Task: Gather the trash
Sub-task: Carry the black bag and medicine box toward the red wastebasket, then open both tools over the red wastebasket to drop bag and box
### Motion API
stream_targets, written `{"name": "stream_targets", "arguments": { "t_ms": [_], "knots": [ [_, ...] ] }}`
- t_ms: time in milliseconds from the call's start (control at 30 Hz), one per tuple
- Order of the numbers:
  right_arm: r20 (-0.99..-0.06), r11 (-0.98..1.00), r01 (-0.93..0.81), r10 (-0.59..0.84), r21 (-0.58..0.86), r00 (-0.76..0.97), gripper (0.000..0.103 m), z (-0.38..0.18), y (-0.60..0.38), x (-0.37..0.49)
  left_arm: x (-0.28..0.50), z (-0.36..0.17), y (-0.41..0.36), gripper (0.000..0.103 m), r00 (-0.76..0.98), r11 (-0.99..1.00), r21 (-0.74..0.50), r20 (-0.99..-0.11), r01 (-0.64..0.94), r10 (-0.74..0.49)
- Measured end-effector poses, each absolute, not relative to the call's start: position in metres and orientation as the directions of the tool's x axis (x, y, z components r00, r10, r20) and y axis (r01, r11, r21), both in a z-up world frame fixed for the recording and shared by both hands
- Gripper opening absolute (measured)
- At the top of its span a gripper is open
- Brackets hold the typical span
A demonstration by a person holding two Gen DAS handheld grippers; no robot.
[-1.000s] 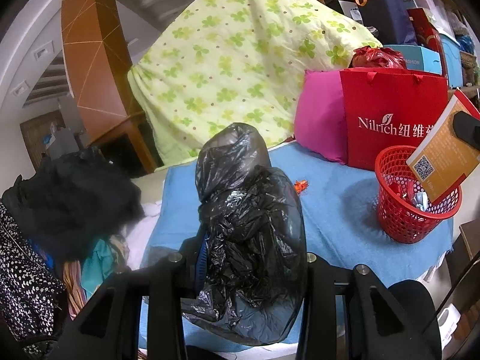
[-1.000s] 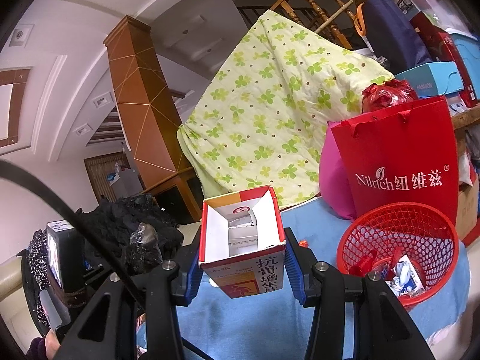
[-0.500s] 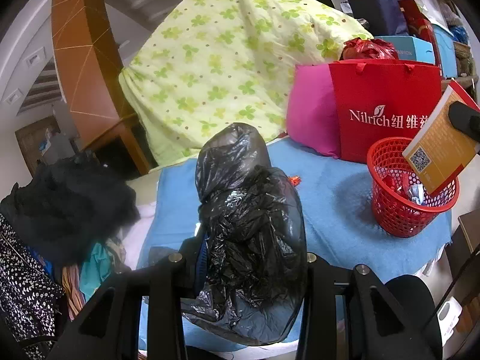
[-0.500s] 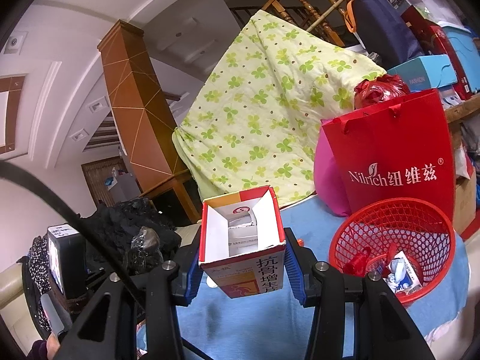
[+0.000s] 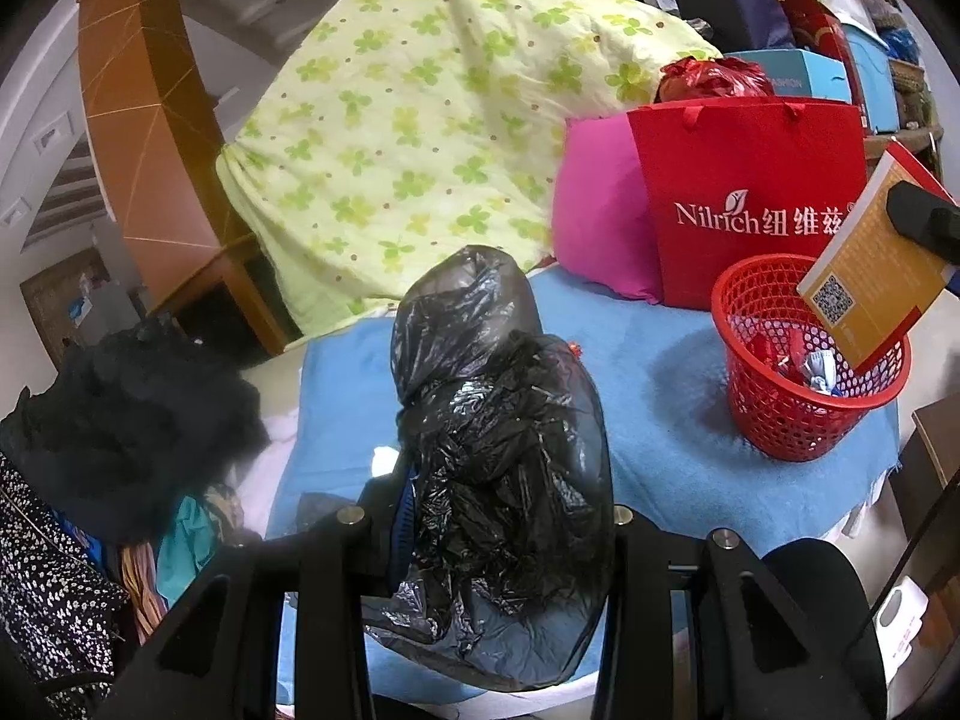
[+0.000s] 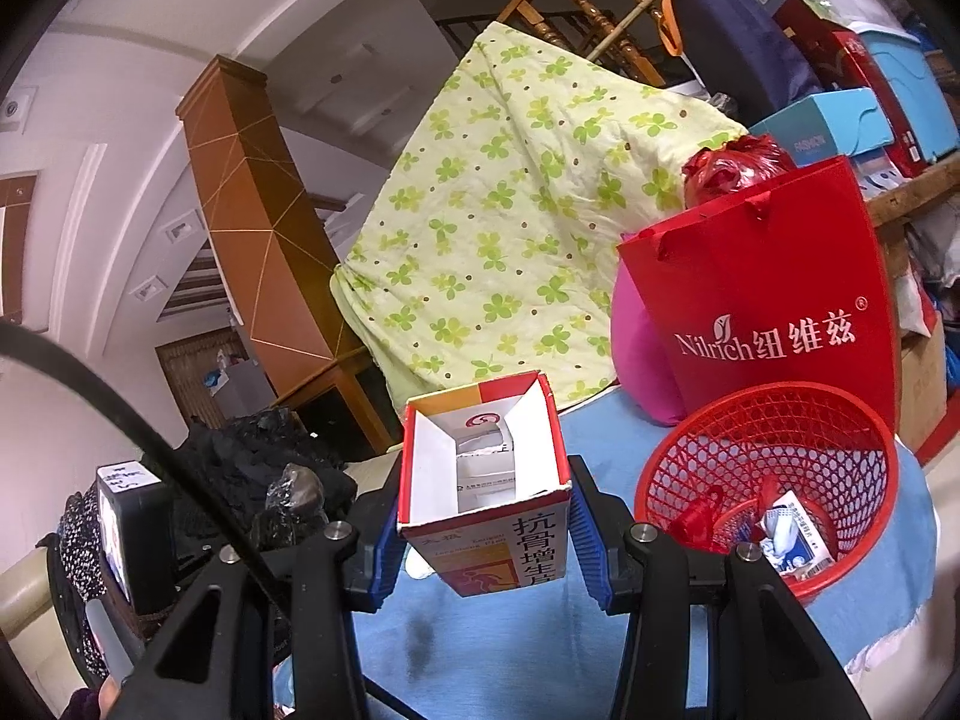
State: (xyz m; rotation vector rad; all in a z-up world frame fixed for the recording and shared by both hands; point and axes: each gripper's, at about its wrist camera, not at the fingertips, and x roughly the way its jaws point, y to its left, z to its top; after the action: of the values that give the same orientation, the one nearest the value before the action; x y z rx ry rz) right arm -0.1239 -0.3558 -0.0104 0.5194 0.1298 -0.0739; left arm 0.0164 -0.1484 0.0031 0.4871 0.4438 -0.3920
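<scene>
**Carrying box to bin, bag in other claw**

Holding two trash items at once. My right claw point(image 6: 483, 516) is closed partway on the box point(image 6: 483, 498), blue pads pressed on both its side walls; the left claw point(image 5: 504, 510) is clamped partway on a crumpled black bag point(image 5: 498, 438).

Progress: the red bin point(image 6: 768, 480) on the blue tabletop point(image 5: 672, 420) already has a few wrappers and a small packet in it. The box isn't in yet. In the left view it hangs tilted over the bin's far-right rim, lower corner inside the rim line, so I judge a drop is close. The bag is left to bin after that. One small orange scrap point(image 5: 576, 349) lies on the tabletop behind the bag, probably trash too.

Orientation: the box's long axis runs forward along my right claw, open end away from the camera, a loose leaflet showing inside. Seen from the left, it slopes down-left toward the bin. The bag stands roughly upright, its long axis up and away from the claw.
</scene>
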Motion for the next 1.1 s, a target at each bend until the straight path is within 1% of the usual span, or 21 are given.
{"name": "stream_targets", "arguments": {
  "t_ms": [367,633,900,1000,1100],
  "knots": [
    [-0.146,0.842,0.135,-0.068,0.522,0.987,0.050,-0.024,-0.378,-0.133,0.010,-0.011,-0.176,0.040,0.815,0.778,0.387,-0.516,0.496,-0.263],
    [-0.155,0.802,0.190,-0.123,0.567,0.980,0.051,-0.039,-0.411,-0.148,0.007,-0.025,-0.212,0.041,0.726,0.721,0.334,-0.601,0.607,-0.333],
    [-0.184,0.737,0.278,-0.209,0.616,0.960,0.052,-0.059,-0.460,-0.165,0.011,-0.025,-0.281,0.041,0.497,0.577,0.146,-0.698,0.804,-0.516],
    [-0.213,0.714,0.330,-0.252,0.618,0.944,0.052,-0.066,-0.479,-0.167,0.013,-0.025,-0.313,0.042,0.440,0.515,0.122,-0.703,0.848,-0.558],
    [-0.261,0.685,0.387,-0.286,0.618,0.922,0.053,-0.076,-0.501,-0.165,0.013,-0.030,-0.345,0.042,0.374,0.453,0.093,-0.719,0.887,-0.586]
  ]
}}
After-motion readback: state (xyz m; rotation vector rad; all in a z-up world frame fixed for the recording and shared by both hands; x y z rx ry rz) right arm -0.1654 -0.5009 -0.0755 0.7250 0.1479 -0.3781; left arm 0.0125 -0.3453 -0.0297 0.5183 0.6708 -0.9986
